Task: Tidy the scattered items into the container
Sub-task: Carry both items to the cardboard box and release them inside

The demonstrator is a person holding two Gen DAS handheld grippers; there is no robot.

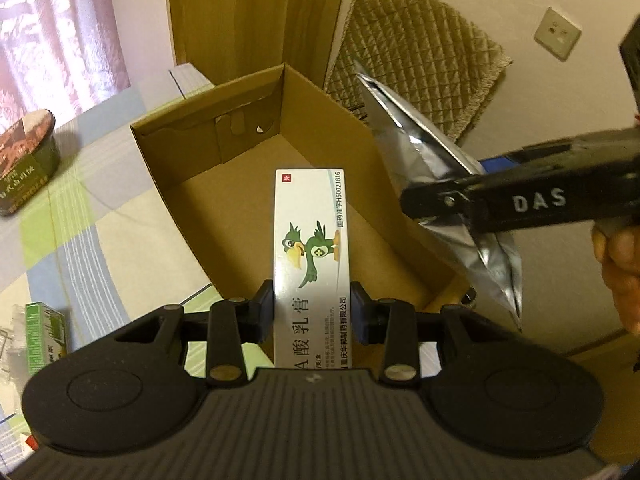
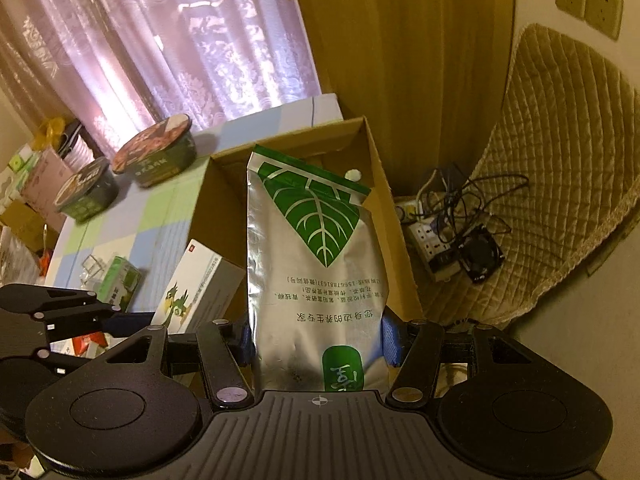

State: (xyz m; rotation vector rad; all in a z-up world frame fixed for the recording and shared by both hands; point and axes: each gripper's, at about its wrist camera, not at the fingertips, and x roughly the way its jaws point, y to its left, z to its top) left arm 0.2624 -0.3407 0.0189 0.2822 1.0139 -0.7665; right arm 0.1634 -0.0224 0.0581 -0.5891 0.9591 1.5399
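The left gripper [image 1: 312, 312] has its fingers clamped on a white box [image 1: 310, 256] held over the open cardboard box [image 1: 168, 152]; the right gripper [image 2: 316, 340] fingers pinch a silver pouch [image 2: 316, 248] above its right wall. Lower each item well inside before releasing, one at a time, so they do not collide.

Pink curtain [image 2: 160, 40], quilted cushion [image 1: 416, 48], wall sockets [image 2: 588, 4]

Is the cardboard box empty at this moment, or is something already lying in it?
Empty as far as visible: the box shows a bare floor, while the ointment carton and foil pouch are gripped above it.
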